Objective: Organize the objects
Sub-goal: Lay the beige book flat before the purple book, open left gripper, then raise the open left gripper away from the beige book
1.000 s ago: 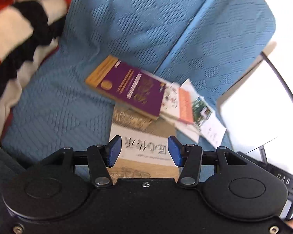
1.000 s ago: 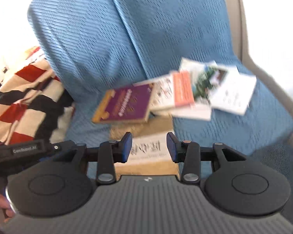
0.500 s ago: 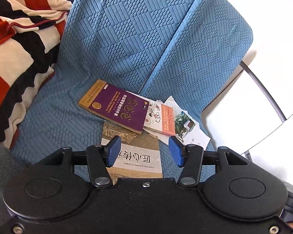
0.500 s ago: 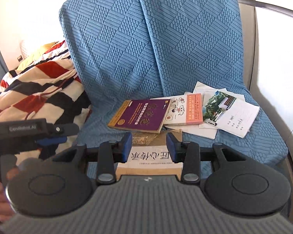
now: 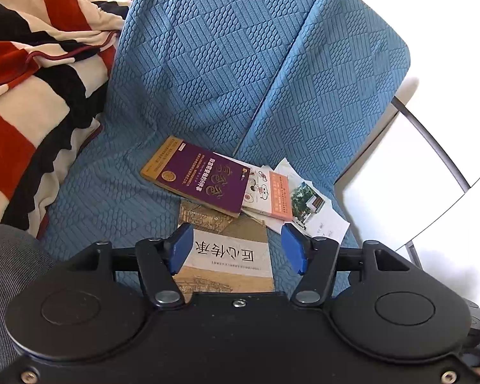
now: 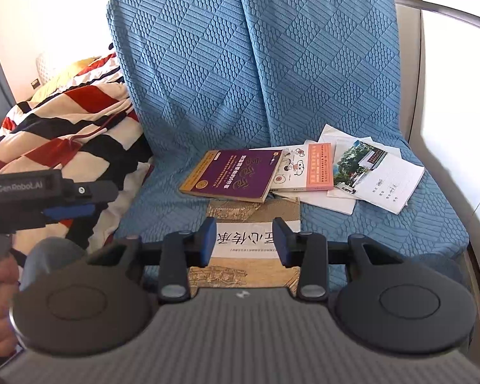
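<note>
While both grippers hang above the seat, the tan book [image 5: 230,256] lies straight ahead and below, long axis running away from them — left gripper [image 5: 236,249] opening on nothing, right gripper [image 6: 244,240] part-open and empty, neither clearly nearer.

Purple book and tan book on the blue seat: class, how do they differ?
The purple book lies farther back, angled; the tan book lies nearer and straighter. The purple book overlaps the tan book's far edge. The purple cover is dark with gold trim; the tan one carries a white title band. Both lie flat, closed.
</note>
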